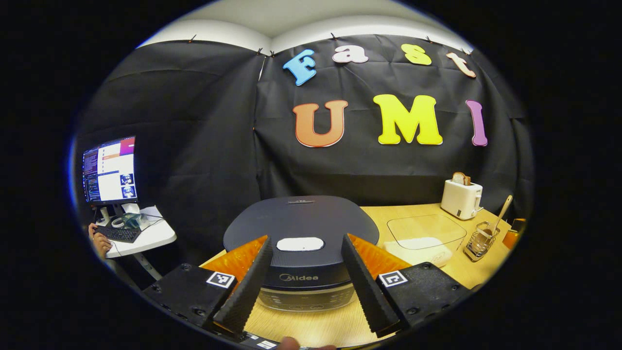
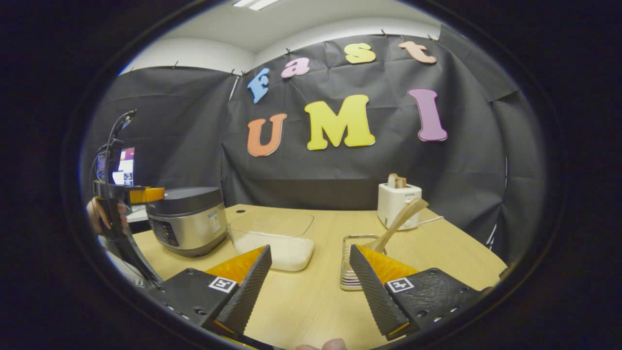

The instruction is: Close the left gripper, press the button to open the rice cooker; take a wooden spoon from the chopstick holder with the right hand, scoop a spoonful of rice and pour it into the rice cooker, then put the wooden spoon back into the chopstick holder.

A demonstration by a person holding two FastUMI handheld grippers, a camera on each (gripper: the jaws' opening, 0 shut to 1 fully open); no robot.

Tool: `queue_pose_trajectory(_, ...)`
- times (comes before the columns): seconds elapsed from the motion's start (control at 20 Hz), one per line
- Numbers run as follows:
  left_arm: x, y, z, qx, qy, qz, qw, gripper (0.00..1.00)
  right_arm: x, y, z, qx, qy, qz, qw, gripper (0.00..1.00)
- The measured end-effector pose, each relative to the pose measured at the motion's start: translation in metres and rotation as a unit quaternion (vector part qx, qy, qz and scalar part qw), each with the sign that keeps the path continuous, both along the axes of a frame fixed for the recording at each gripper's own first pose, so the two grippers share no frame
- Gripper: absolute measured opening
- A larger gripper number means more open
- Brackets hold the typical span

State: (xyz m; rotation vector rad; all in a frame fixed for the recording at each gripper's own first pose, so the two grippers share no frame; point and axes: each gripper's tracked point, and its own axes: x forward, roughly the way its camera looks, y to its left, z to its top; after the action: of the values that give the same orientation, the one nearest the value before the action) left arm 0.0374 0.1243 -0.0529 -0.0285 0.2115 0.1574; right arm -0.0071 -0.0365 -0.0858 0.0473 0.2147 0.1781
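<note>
Ahead, left gripper (image 1: pixel 301 270) jaws wide, empty, framing lidded rice cooker (image 1: pixel 301 233), right gripper (image 2: pixel 308 282) likewise, wooden spoon (image 2: pixel 398 221) bowl probably hidden in chopstick holder (image 2: pixel 351 272)

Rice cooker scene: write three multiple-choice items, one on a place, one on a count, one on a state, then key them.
1. Where is the wooden spoon?
A. in the chopstick holder
B. in the rice container
C. on the table

2. How many toast slices stand in the toaster?
A. none
B. two
C. five

3. How is the rice cooker lid?
A. shut
B. raised
C. removed

Key: A, its handle leans out of the wire holder; B, two tops stick up; A, the lid lies flat on the body.
</note>
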Motion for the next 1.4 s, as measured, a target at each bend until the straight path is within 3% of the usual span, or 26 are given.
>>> queue_pose_trajectory(0.25, 0.002, -0.001, 0.011, -0.027, -0.016, 0.026, 0.999, 0.97, 0.003, -0.016, 0.020, -0.021, -0.030, -0.024, 0.999, 0.96)
queue_pose_trajectory(0.7, -0.003, -0.074, 0.095, -0.008, -0.087, -0.028, 0.996, 1.00, 0.015, -0.050, 0.073, -0.017, -0.094, -0.075, 0.993, 0.95)
queue_pose_trajectory(0.9, -0.008, -0.114, 0.118, 0.012, -0.112, -0.053, 0.992, 0.97, 0.012, -0.057, 0.092, -0.006, -0.107, -0.088, 0.990, 0.95)
queue_pose_trajectory(0.95, -0.012, -0.121, 0.118, 0.007, -0.115, -0.056, 0.992, 0.93, 0.010, -0.056, 0.096, 0.000, -0.109, -0.090, 0.990, 0.95)
queue_pose_trajectory(1.0, -0.017, -0.128, 0.116, 0.000, -0.116, -0.058, 0.992, 0.98, 0.007, -0.055, 0.098, 0.006, -0.110, -0.092, 0.990, 0.95)
queue_pose_trajectory(1.15, -0.030, -0.140, 0.105, -0.018, -0.107, -0.061, 0.992, 0.98, -0.003, -0.050, 0.102, 0.006, -0.118, -0.094, 0.989, 0.95)
queue_pose_trajectory(1.25, -0.037, -0.138, 0.099, -0.011, -0.102, -0.055, 0.993, 0.94, -0.010, -0.045, 0.104, -0.001, -0.123, -0.093, 0.988, 0.95)
queue_pose_trajectory(1.3, -0.041, -0.136, 0.095, -0.005, -0.102, -0.054, 0.993, 0.98, -0.013, -0.040, 0.105, 0.001, -0.126, -0.090, 0.988, 0.95)
queue_pose_trajectory(1.4, -0.046, -0.137, 0.089, 0.004, -0.110, -0.053, 0.993, 0.98, -0.017, -0.031, 0.104, 0.005, -0.132, -0.085, 0.987, 0.95)
